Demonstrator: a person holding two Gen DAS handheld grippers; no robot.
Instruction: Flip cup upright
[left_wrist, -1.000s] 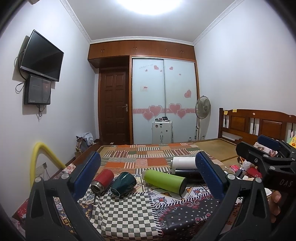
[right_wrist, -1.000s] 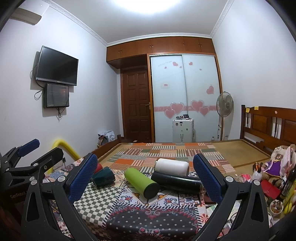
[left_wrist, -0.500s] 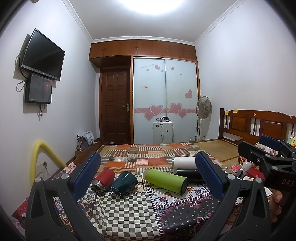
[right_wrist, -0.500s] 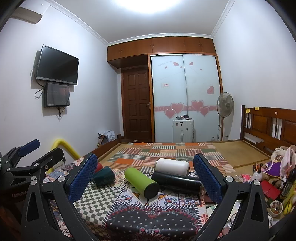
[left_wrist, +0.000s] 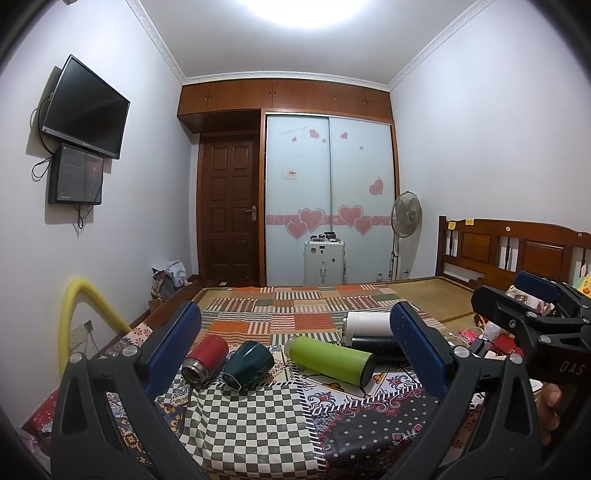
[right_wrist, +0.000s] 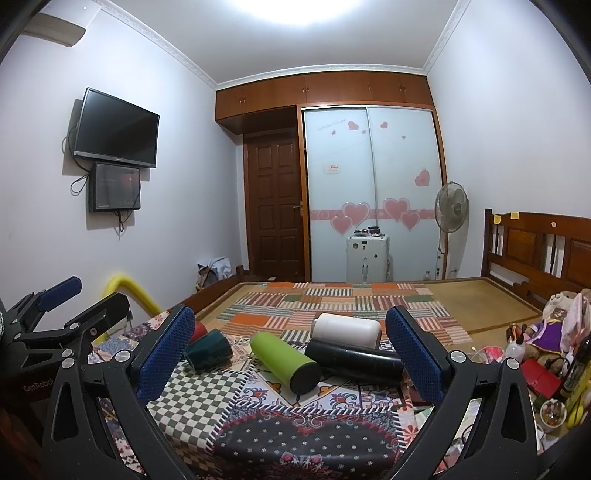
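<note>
Nothing on the bed has shifted since the earlier frames; only the two views drift a hair, so both tongs hover as before, short of the cups.

Five vessels lie on their sides on the patchwork cloth (left_wrist: 243, 417) that covers the near end of the bed (left_wrist: 417, 291). From the left: a red flask (left_wrist: 207, 354) with its steel mouth toward the camera, a dark green cup (left_wrist: 248, 364) just beside it, a green flask (left_wrist: 330, 359) angled across the middle, then a white flask (left_wrist: 365, 322) with a black flask (left_wrist: 373, 343) lying against its near side. In the right view the same row reads green cup (right_wrist: 208, 349), green flask (right_wrist: 284, 362), black flask (right_wrist: 354, 360), white flask (right_wrist: 347, 328).

The left tongs (left_wrist: 295, 347) are spread wide with nothing between the blue pads, and they frame the red flask, the cup and the green flask. The right tongs (right_wrist: 290, 349) are likewise spread and empty, framing the green, black and white flasks. Each is held level and back from the row, probably so the person can pick a target before reaching in.

No vessel stands upright, so the task looks unstarted. The green cup lies nearest the left tongs, which suggests they will take it; its short faceted body would likely need a grip across the sides before it is tipped onto its base.
</note>
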